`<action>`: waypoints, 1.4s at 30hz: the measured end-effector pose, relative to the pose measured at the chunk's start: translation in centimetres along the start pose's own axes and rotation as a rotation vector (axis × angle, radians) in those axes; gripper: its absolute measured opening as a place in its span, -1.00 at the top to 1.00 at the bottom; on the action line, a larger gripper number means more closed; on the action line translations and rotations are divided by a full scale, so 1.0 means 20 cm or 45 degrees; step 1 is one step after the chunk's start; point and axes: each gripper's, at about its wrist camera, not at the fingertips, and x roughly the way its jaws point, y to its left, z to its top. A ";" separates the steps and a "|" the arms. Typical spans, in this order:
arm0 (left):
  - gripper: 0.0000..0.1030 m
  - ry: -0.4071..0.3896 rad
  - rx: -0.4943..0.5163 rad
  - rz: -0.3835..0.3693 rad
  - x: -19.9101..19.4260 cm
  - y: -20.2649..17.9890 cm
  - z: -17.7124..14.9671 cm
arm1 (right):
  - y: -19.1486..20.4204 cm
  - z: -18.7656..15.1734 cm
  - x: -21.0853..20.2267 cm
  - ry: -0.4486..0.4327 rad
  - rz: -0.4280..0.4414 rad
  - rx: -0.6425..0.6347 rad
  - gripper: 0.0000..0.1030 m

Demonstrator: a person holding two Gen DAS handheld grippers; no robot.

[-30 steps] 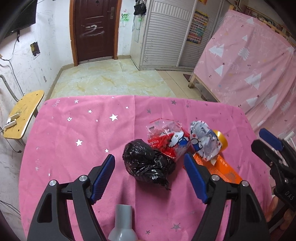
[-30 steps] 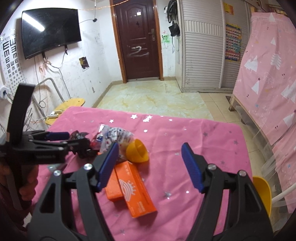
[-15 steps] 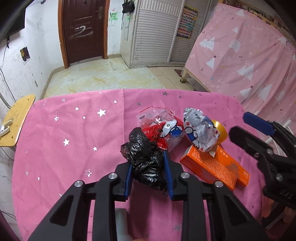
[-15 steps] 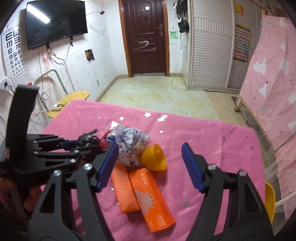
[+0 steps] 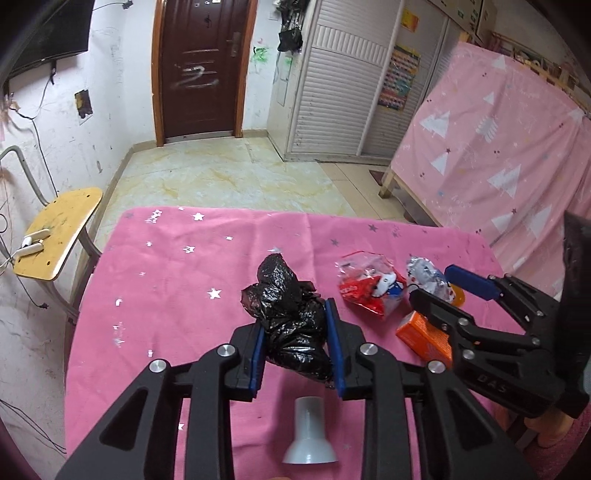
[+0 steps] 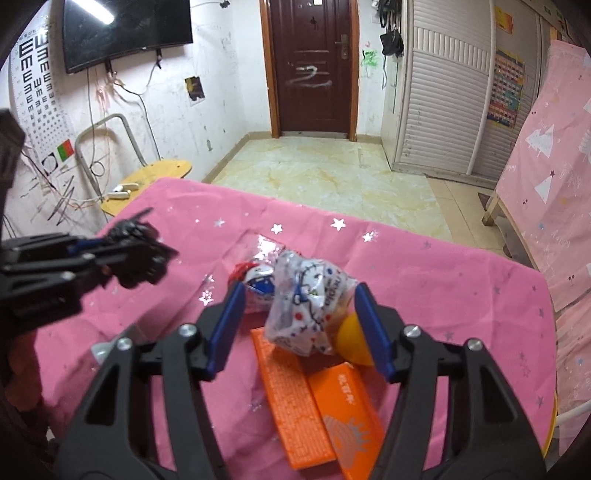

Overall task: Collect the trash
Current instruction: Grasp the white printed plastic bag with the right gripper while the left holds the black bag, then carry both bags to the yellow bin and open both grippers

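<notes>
A dark brown door [image 6: 312, 66] with pale scrawls stands shut in the far wall, set in a lighter wood frame. The white walls [image 6: 225, 92] are scuffed and scribbled on. A black television [image 6: 125, 31] hangs high on the left wall, with an eye chart [image 6: 37, 99] beside it and loose cables trailing below. The floor [image 6: 325, 173] is glossy cream tile with yellow veining. To the right stands a white slatted wardrobe [image 6: 443, 85] with a colourful poster [image 6: 506, 88] on it. A yellow wooden chair [image 5: 59, 232] sits by the left wall. Pink cloth with white trees [image 5: 498, 155] drapes a wooden frame on the right.
</notes>
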 end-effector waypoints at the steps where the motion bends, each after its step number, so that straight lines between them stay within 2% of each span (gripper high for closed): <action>1: 0.60 -0.003 -0.006 0.000 -0.01 0.01 0.00 | 0.00 0.00 0.01 0.003 -0.004 0.001 -0.09; 6: 0.60 -0.003 -0.030 -0.006 -0.01 0.06 0.00 | 0.01 -0.01 0.04 0.033 -0.022 0.006 0.09; 8: 0.60 -0.003 -0.038 -0.006 -0.01 0.07 0.00 | 0.01 -0.02 0.05 0.039 -0.030 0.008 0.26; 12: 0.60 -0.003 -0.049 -0.001 -0.02 0.09 -0.02 | 0.02 -0.02 0.05 0.039 -0.042 0.014 0.45; 19: 0.60 -0.021 -0.047 0.015 -0.07 0.08 -0.01 | 0.01 0.00 -0.03 -0.024 -0.019 0.033 0.47; 27: 0.60 -0.057 -0.014 0.025 -0.15 -0.03 0.00 | -0.05 0.00 -0.17 -0.109 -0.002 0.063 0.47; 42: 0.60 -0.087 0.111 0.005 -0.24 -0.41 0.01 | -0.34 -0.13 -0.40 -0.215 -0.037 0.211 0.47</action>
